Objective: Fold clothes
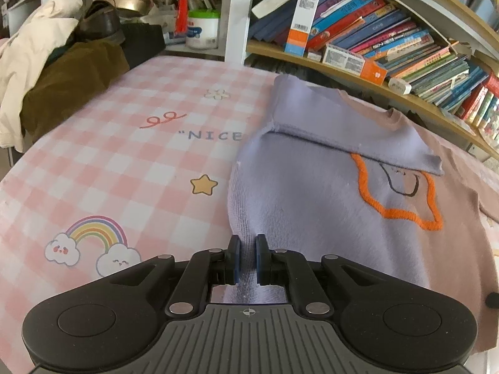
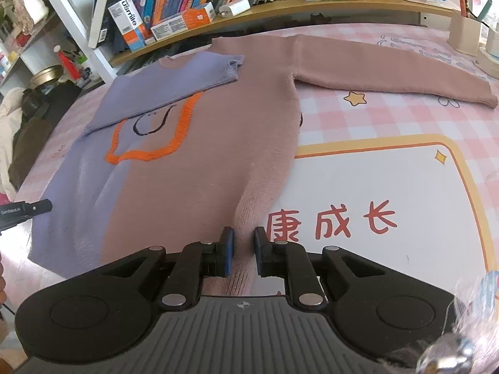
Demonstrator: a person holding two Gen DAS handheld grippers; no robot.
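Knitwear lay spread before me: a two-tone sweater (image 2: 199, 143), lilac on one half and dusty pink on the other, with an orange-outlined patch (image 2: 149, 137) stitched across its chest, flat on the table (image 1: 124, 162) under a pink-and-white checked cloth printed with a rainbow, a yellow star and the word "NICE". The lilac sleeve (image 1: 352, 131) was folded across the chest, its cuff resting over the top of the orange outline, while the pink sleeve (image 2: 383, 71) stretched straight out to the side across the cloth. My left gripper (image 1: 248, 260) sat at the hem on the lilac side, its blue-padded fingers (image 1: 234, 258) pinching a raised ridge of the knit between them. My right gripper (image 2: 243, 254) was at the hem on the pink side, near that side's edge, fingers drawn close with a fold of pink fabric pinched up between the pads. Behind the sweater ran a curved wooden bookshelf (image 2: 280, 9) crammed with colourful books, and at the far left of the table a heap of cream and brown clothing (image 1: 53, 71) lay well apart from the sweater. A pale pen holder (image 2: 464, 34) stood near the pink sleeve's far end.
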